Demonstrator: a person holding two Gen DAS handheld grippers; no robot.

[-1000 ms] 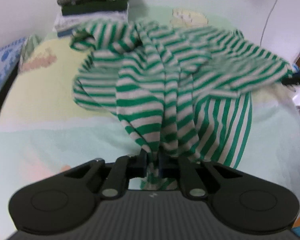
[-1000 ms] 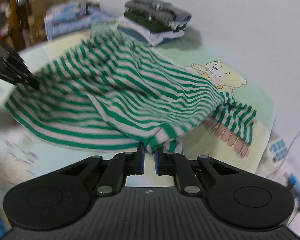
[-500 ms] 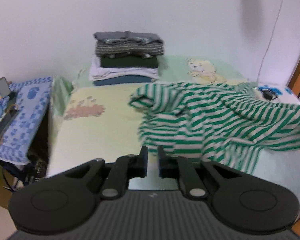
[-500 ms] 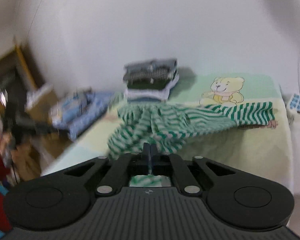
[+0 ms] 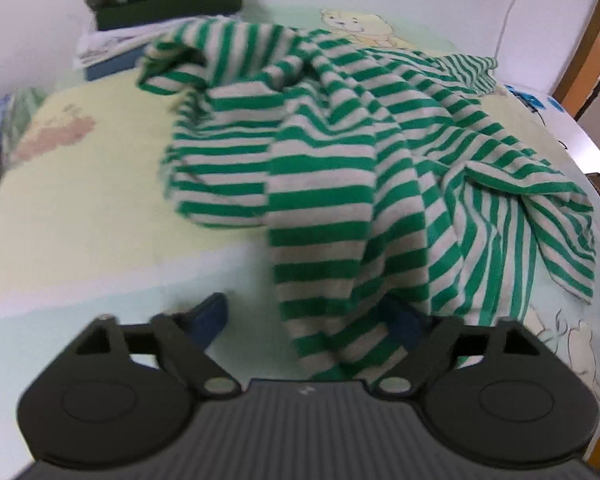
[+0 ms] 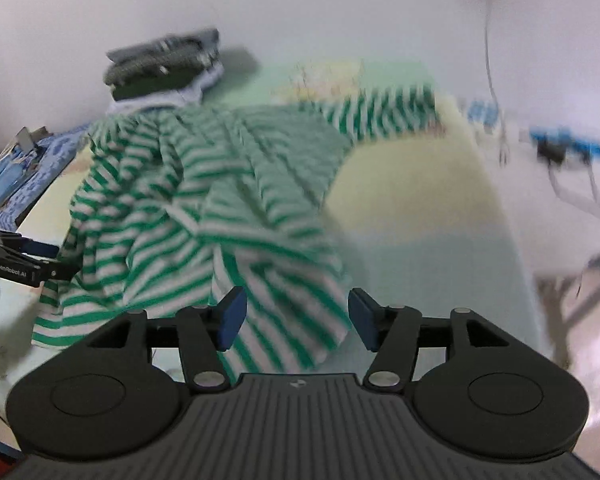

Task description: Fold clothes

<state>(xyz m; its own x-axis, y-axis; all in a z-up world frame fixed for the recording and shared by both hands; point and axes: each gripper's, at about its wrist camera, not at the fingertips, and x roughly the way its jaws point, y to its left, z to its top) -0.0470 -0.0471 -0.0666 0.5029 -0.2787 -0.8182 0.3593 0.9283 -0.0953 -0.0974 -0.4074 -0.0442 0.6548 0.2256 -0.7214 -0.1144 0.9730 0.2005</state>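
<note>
A green-and-white striped garment [image 5: 340, 152] lies crumpled across the pale bed sheet [image 5: 80, 208]. My left gripper [image 5: 308, 316] is low over its near edge, and its jaws are opening. Cloth hangs loose between the blue pads and partly covers the right one, but they do not press it. In the right wrist view the same garment [image 6: 204, 200] is blurred. My right gripper [image 6: 294, 316] is also opening, with the near corner of the cloth lying free between its pads. The left gripper [image 6: 24, 268] shows at that view's left edge.
A stack of folded clothes [image 5: 160, 0] sits at the back of the bed against the white wall. A blue patterned cloth [image 6: 24, 168] with small items lies beside the bed on the left. A cable [image 6: 492, 80] and a power strip [image 6: 564, 148] lie to the right.
Both grippers held the striped garment up a second ago. Both have since dropped toward the bed and opened, and the garment now lies loose on the sheet.
</note>
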